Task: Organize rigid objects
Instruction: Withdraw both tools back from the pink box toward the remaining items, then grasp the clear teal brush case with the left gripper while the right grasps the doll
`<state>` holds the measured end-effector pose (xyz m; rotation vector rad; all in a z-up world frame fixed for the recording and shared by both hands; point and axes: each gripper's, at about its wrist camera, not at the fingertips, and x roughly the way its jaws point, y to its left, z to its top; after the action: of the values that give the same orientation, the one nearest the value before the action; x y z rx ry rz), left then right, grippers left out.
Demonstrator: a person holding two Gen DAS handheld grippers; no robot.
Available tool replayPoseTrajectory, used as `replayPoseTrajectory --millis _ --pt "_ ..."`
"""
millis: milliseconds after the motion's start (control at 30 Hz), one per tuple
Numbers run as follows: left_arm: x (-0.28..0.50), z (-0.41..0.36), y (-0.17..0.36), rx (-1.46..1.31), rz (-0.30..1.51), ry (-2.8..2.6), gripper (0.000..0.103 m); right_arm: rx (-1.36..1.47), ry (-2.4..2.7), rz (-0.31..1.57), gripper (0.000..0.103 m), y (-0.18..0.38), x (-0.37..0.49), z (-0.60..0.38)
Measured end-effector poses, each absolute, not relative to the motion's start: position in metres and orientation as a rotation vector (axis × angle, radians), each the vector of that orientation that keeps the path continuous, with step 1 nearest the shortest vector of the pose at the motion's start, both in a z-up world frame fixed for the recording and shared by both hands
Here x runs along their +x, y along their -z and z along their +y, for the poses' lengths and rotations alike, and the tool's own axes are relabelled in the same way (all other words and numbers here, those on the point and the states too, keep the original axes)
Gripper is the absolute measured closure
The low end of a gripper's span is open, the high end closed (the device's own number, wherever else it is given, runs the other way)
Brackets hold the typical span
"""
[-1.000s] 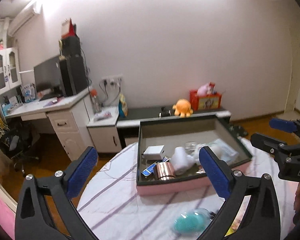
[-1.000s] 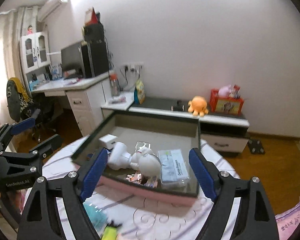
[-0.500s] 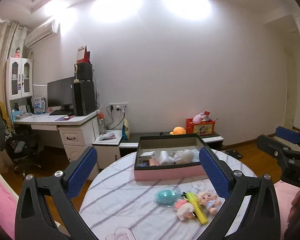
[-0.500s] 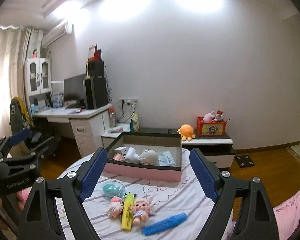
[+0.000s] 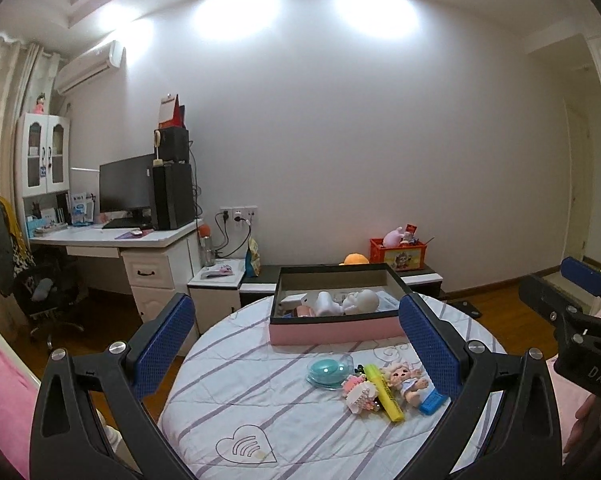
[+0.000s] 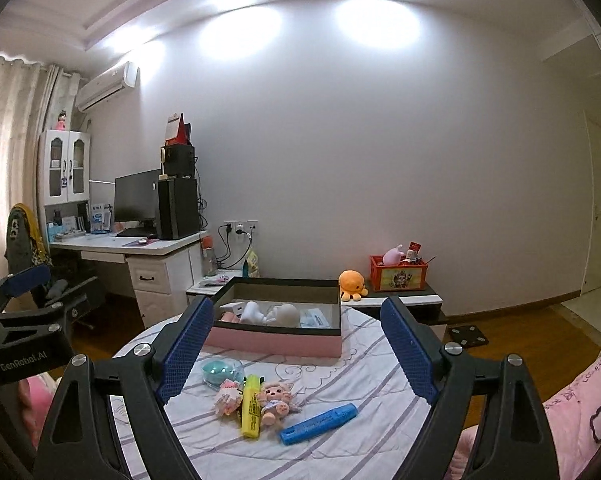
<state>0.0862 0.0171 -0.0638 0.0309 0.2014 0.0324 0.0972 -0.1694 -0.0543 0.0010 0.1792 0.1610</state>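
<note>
Five small things lie loose on the round striped surface (image 6: pixel 340 432), all on the near side of the pink box (image 6: pixel 276 340). Going left to right from the right wrist view: a clear dome with a teal centre (image 6: pixel 219 372) sits nearest the box's left corner, then a pink beaded trinket (image 6: pixel 227 397), a yellow highlighter (image 6: pixel 251 411) lying lengthwise toward the camera, a small doll (image 6: pixel 277 399) touching the highlighter's right side, and a blue marker (image 6: pixel 319 423) lying slantwise, farthest from the box. Inside the box rest a white figurine (image 6: pixel 269 313) and a flat packet (image 6: pixel 315 318); its dark inner walls hide the rest. Nothing lies between the box and the loose group.

Left tool (image 5: pixel 298 354) hangs above the near edge of the surface, aimed at the box, its blue pads wide apart with nothing between them. Right tool (image 6: pixel 296 354) hangs likewise on the near side of the box, released and empty, its pads framing the loose things. Each tool shows at the edge of the other's view.
</note>
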Motion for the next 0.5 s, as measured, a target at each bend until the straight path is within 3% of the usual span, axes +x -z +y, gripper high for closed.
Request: replayPoseTrajectory --millis 500 --pt "0.106 0.028 0.093 0.042 0.294 -0.038 0.000 -0.003 -0.134 0.271 0.016 0.080 0.108 -0.174"
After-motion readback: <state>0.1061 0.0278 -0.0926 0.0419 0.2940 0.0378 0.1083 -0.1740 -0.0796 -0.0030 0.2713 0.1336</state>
